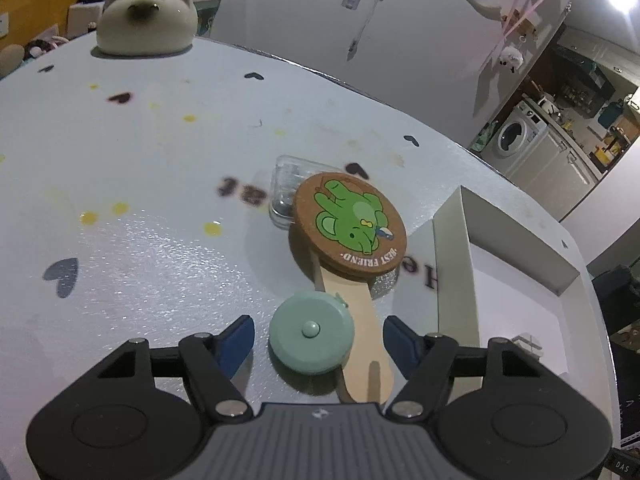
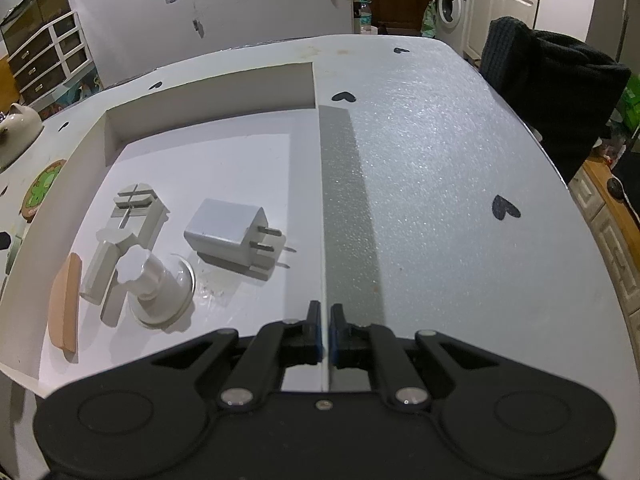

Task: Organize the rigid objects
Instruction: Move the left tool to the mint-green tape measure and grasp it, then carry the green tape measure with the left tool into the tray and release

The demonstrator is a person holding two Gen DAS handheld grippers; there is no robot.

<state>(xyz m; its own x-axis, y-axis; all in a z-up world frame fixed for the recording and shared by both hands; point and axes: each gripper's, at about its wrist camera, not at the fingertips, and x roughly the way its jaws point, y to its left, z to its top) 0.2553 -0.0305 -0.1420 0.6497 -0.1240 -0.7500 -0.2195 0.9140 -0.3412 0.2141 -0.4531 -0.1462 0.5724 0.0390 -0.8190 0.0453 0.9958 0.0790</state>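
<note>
Now we straddle the mint tape measure point(image 1: 311, 336) at six o'clock on the surface point(image 1: 140, 184) with our left hand-held gripper point(image 1: 318, 340), pads apart and not touching it, so next we must squeeze squarely, while our right hand-held gripper point(image 2: 324, 330) pinches the box point(image 2: 312, 80) wall.

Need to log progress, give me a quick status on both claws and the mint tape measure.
Left claw open, straddling mint tape measure, not gripping. Right claw shut on box wall. Wooden stick lies against the tape measure.
</note>
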